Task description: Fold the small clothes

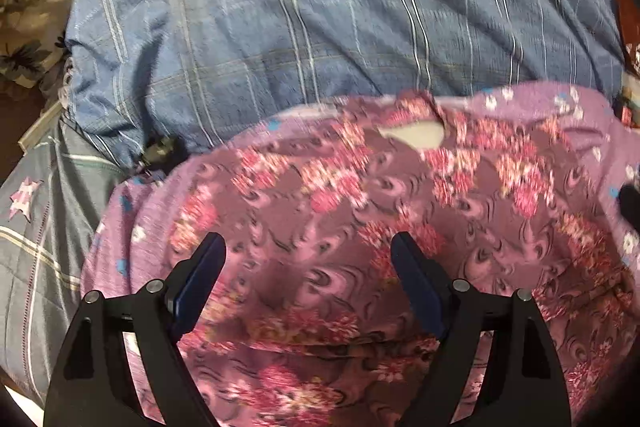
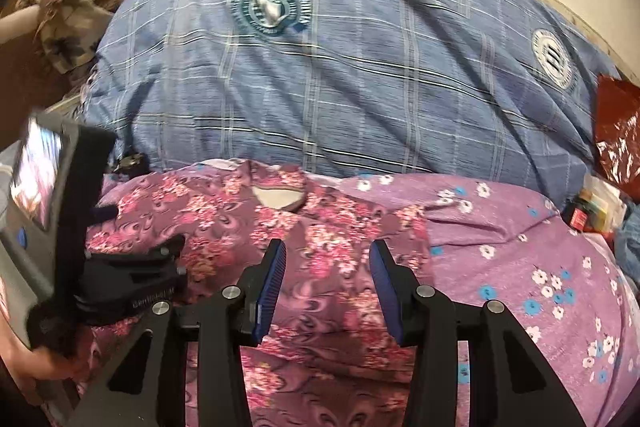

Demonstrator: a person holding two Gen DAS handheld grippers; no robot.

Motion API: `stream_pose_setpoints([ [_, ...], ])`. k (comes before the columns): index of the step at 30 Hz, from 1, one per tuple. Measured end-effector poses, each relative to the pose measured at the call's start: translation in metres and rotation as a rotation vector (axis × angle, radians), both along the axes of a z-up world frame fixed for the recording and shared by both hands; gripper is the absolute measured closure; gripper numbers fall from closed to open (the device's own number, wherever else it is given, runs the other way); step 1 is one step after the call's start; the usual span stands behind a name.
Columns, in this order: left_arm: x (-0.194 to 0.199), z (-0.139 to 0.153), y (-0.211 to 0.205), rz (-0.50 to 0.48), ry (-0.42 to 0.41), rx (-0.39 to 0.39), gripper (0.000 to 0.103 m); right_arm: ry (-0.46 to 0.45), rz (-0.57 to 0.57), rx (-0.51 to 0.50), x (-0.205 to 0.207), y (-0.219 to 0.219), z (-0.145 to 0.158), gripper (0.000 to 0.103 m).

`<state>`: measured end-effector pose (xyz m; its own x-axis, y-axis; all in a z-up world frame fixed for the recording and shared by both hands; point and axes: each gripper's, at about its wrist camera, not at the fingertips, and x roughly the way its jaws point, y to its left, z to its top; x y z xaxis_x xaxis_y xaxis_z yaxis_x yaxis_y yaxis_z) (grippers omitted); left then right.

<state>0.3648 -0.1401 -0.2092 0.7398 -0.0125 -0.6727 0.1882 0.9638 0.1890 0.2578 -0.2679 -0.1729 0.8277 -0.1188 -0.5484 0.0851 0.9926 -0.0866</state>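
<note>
right gripper (image 2: pixel 327 269) open, empty, above floral garment (image 2: pixel 320 227) on purple sheet (image 2: pixel 520 247).

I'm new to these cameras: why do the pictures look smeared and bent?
Left wrist view: the floral garment is streaked by motion blur, while the left gripper stays sharp. Right wrist view: crisper, but the fisheye bows the blue plaid bedding, with dark corners.

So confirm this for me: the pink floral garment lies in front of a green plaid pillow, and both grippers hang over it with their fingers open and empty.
One thing is off: the pillow is blue plaid, not green, as the right wrist view shows. The rest holds: the garment lies in front of it, and the left gripper and right gripper hang over it, fingers open and empty.
</note>
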Motion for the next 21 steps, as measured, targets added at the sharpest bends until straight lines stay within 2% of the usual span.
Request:
stream_pose_setpoints([
  [3, -0.003, 0.017, 0.012, 0.024, -0.078, 0.006, 0.018, 0.005, 0.034, -0.017, 0.000, 0.014, -0.003, 0.058],
  [5, -0.002, 0.022, 0.021, 0.045, -0.101, 0.006, 0.018, 0.010, 0.053, -0.041, -0.001, 0.025, -0.006, 0.058],
  [11, 0.005, 0.026, 0.049, 0.109, -0.096, -0.014, 0.018, 0.015, 0.126, -0.105, -0.002, 0.056, -0.010, 0.058],
  [21, 0.003, 0.025, 0.080, 0.154, -0.095, -0.002, 0.018, 0.018, 0.169, -0.122, -0.001, 0.079, -0.012, 0.057],
])
